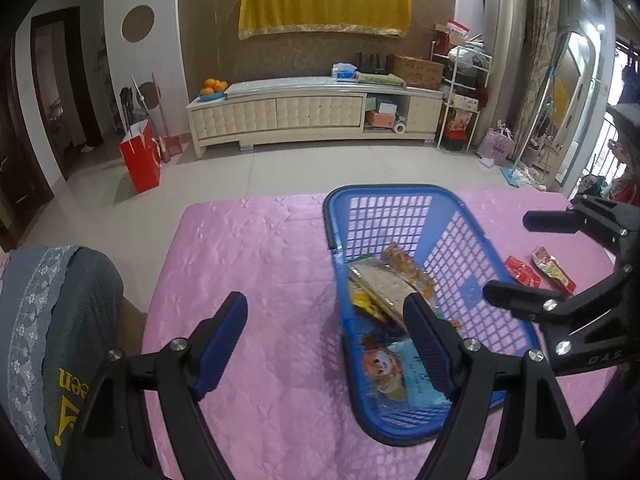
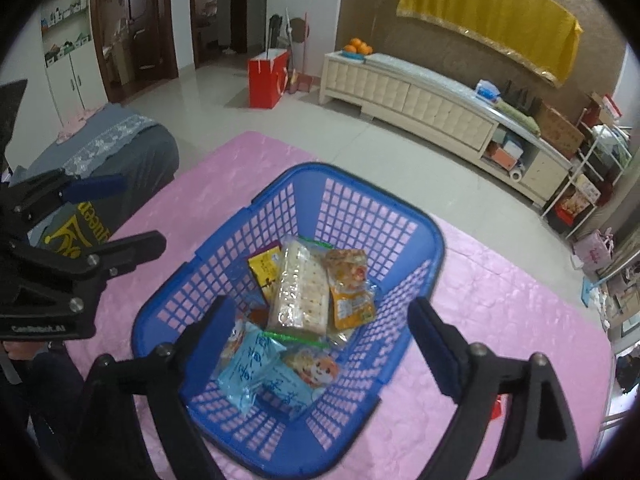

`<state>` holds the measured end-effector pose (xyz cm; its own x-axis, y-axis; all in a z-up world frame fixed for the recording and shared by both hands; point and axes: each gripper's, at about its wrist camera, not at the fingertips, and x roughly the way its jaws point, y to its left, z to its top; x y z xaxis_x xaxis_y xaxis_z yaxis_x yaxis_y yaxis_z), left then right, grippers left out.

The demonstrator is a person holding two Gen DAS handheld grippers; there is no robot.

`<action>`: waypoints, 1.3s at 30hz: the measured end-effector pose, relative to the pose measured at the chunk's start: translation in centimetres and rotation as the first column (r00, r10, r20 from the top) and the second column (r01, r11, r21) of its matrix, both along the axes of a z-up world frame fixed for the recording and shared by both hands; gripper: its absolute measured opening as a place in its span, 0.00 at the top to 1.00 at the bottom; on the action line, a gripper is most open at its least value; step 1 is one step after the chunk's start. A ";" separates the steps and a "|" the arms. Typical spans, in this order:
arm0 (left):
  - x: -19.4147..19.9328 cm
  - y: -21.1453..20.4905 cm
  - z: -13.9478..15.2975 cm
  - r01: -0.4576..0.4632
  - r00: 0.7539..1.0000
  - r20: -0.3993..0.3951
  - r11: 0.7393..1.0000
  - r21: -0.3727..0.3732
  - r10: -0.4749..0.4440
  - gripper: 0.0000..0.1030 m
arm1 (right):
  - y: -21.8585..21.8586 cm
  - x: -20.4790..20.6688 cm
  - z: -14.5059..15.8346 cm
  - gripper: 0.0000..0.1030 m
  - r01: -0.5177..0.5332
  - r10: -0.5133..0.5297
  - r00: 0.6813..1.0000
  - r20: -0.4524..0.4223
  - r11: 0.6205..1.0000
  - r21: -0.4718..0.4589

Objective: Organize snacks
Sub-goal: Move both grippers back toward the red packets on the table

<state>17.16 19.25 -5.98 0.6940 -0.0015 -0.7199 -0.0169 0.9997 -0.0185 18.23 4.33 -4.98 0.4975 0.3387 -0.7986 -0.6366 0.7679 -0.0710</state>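
A blue plastic basket (image 1: 460, 240) (image 2: 420, 236) stands on the pink tablecloth. It holds several snack packs: a clear cracker pack (image 2: 300, 288), an orange pack (image 2: 350, 288), a yellow pack (image 2: 262, 268) and light blue packs (image 2: 252, 368). Two red snack packs (image 1: 522, 271) (image 1: 554, 269) lie on the cloth right of the basket. My left gripper (image 1: 326, 336) is open and empty, left of the basket, with its right finger over the rim. My right gripper (image 2: 320, 332) is open and empty above the basket; it also shows in the left wrist view (image 1: 516, 260).
A grey cushioned seat (image 1: 60, 320) (image 2: 120, 148) stands by the table's left side. The pink tablecloth (image 1: 248, 264) covers the table. Beyond the table's far edge are floor tiles, a red bag (image 1: 140, 160) and a cream TV cabinet (image 1: 312, 116).
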 end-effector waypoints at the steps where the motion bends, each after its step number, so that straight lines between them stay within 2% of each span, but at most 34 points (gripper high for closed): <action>1: -0.2 -0.4 0.4 0.005 1.000 0.007 1.000 0.003 -0.005 0.24 | -0.5 -0.3 0.5 0.12 0.003 -0.003 1.000 0.007 1.000 0.008; 8: -1.8 -3.9 3.6 0.042 0.997 0.064 0.999 0.013 -0.043 0.24 | -4.0 -2.8 3.8 0.11 0.034 -0.037 0.997 0.062 0.998 0.043; 17: -3.2 -10.9 6.4 0.157 0.980 0.111 0.985 0.074 -0.165 0.21 | -10.0 -4.5 6.2 0.11 0.104 -0.111 0.988 0.106 0.992 0.074; 26: -1.8 -17.5 6.9 0.235 0.964 0.104 0.968 0.084 -0.243 0.21 | -16.9 -4.6 6.6 0.11 0.201 -0.211 0.972 0.106 0.975 0.097; 32: -0.1 -22.2 6.3 0.288 0.953 0.076 0.954 0.085 -0.295 0.21 | -21.1 -3.9 6.1 0.11 0.259 -0.267 0.959 0.092 0.962 0.091; 39: 2.2 -26.8 4.9 0.311 0.949 0.030 0.947 0.073 -0.314 0.21 | -26.0 -2.4 4.8 0.11 0.327 -0.333 0.941 0.059 0.940 0.098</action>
